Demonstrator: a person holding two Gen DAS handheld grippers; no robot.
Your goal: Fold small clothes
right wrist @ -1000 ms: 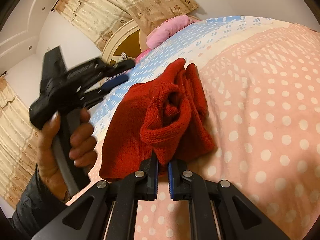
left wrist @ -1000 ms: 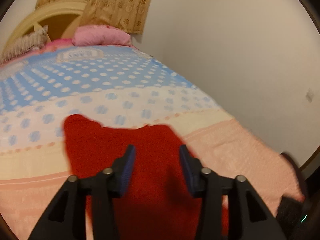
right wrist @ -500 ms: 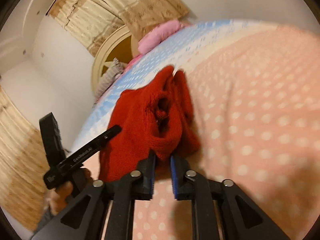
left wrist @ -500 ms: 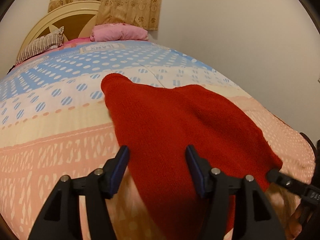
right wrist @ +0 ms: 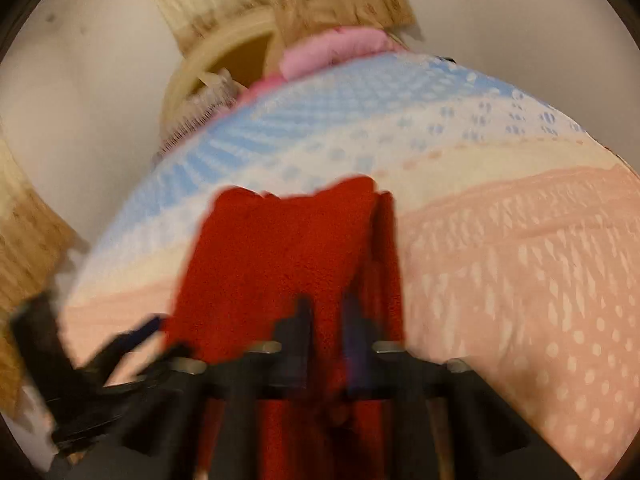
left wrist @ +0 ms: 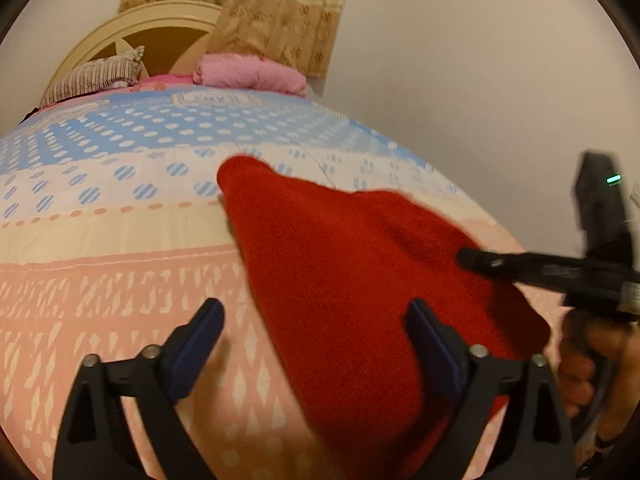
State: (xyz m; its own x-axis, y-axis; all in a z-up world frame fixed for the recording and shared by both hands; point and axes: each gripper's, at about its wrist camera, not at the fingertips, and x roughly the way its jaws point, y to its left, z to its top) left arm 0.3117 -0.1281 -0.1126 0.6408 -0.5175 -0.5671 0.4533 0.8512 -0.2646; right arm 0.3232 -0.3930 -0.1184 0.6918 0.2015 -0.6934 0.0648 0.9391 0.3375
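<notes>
A small red knit garment [left wrist: 340,280] lies on the bed's quilt [left wrist: 120,280], spread from the blue-dotted band down to the pink band. My left gripper [left wrist: 314,320] hangs just above its near left part; its jaws are opening wide and the pads press on nothing. In the blurred right wrist view my right gripper [right wrist: 326,320] has red cloth [right wrist: 280,260] between its narrow, closing jaws. From the left wrist view the right gripper's fingertips [left wrist: 472,260] sit on the garment's right side, with a hand [left wrist: 588,364] on the handle.
A pink pillow [left wrist: 248,74] and a striped pillow [left wrist: 96,76] lie against the cream headboard [left wrist: 160,28] at the far end. Patterned curtains [left wrist: 280,8] hang behind. A plain wall [left wrist: 480,80] runs along the bed's right side. The left gripper [right wrist: 132,336] shows at lower left in the right wrist view.
The left gripper's jaws spread much wider and it sank toward the garment. The right gripper swung round with the cloth, and the bunched garment now lies flatter and more spread.
</notes>
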